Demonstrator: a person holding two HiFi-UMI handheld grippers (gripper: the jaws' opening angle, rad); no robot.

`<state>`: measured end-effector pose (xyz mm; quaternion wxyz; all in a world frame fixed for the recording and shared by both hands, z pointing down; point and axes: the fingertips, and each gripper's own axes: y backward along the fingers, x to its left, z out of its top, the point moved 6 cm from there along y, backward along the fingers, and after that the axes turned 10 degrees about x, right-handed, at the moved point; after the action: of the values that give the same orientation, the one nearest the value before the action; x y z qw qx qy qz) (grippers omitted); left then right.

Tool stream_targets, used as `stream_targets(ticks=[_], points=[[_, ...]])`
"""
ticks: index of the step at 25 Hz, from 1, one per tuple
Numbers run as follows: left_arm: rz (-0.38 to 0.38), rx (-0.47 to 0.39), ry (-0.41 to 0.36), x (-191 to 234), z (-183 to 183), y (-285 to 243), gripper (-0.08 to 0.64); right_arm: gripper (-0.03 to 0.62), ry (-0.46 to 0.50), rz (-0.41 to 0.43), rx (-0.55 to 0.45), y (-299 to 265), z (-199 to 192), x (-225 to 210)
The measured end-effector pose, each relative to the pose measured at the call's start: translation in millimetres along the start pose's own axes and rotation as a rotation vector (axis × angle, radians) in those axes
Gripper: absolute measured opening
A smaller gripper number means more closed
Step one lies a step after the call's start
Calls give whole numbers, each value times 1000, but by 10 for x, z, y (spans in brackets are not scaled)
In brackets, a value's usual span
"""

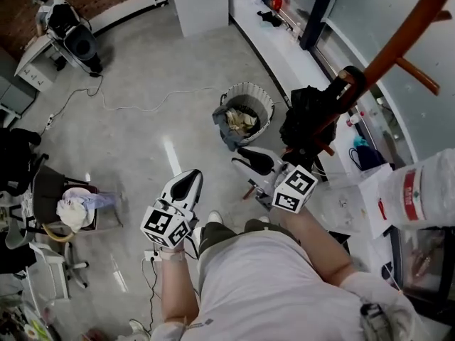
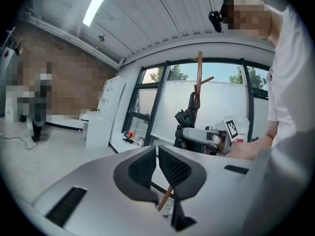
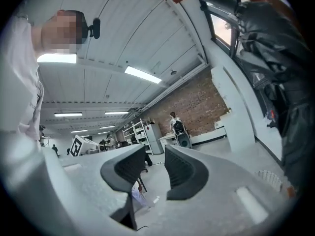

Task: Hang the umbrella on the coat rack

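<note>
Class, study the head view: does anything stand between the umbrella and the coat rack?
Nothing visible does. The umbrella already hangs on the rack, right against its pole.

No legible text or labels

A glossy grey floor (image 1: 142,141) is seen far below, streaked by reflected light, and a thin cable (image 1: 192,89) is trailed across it. A ribbed wastebasket (image 1: 267,106) stuffed with crumpled paper is parked near the low white ledge (image 1: 274,48) that is run along under the tall dark-framed windows (image 2: 172,82). A white cabinet (image 1: 202,2) is set at the far side, a brick wall (image 3: 202,107) is picked out beyond, and a black office chair (image 1: 79,42) is tucked by a white desk (image 1: 32,59). Overhead, a ribbed white ceiling (image 2: 147,23) is lit by long strip lamps (image 3: 142,74); trees and blue sky are glimpsed through the glass.
</note>
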<state>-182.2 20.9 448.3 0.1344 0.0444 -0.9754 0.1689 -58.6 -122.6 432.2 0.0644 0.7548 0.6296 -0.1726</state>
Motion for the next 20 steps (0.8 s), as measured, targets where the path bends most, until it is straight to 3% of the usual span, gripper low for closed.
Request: stream_targets(ticks=[11, 20], points=[[170, -74, 13, 204, 38, 575, 0, 110, 133, 111, 50, -450, 243, 294], [238, -115, -12, 268, 93, 790, 2, 109, 236, 114, 107, -599, 222, 451]])
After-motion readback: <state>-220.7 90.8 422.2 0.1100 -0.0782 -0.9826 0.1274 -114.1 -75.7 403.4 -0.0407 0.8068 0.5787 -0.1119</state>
